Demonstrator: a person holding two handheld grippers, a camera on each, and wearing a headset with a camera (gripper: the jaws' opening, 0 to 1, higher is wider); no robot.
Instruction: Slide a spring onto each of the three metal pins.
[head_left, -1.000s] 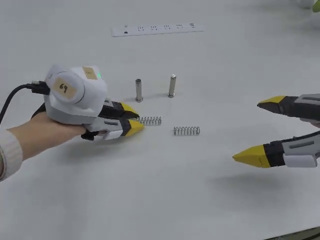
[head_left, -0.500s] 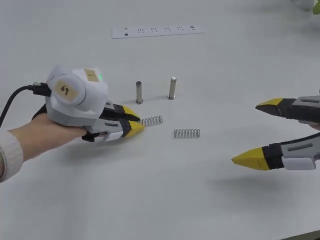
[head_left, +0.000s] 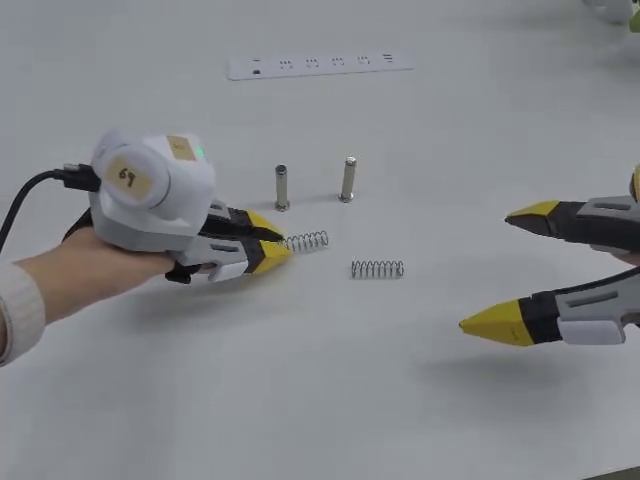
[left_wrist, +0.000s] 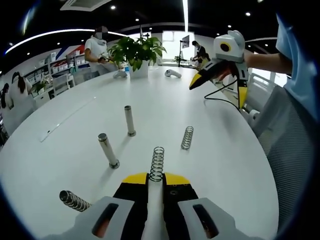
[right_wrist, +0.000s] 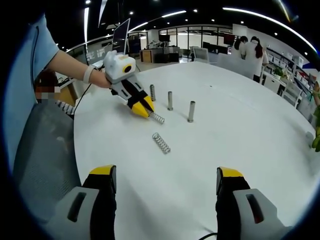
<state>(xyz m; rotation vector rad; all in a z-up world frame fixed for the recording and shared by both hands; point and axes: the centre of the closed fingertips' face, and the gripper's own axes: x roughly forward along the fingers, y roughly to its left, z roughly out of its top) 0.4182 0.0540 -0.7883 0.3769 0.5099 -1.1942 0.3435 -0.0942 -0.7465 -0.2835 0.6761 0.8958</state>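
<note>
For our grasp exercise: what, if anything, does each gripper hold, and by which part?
The left gripper pinches a spring by its near end, the rest jutting forward. The right gripper, open, holds nothing.

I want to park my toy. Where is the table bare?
Bare table: this side of the loose spring, and between the pins and the power strip. Crowded: around the left claw, its spring and the pins.
</note>
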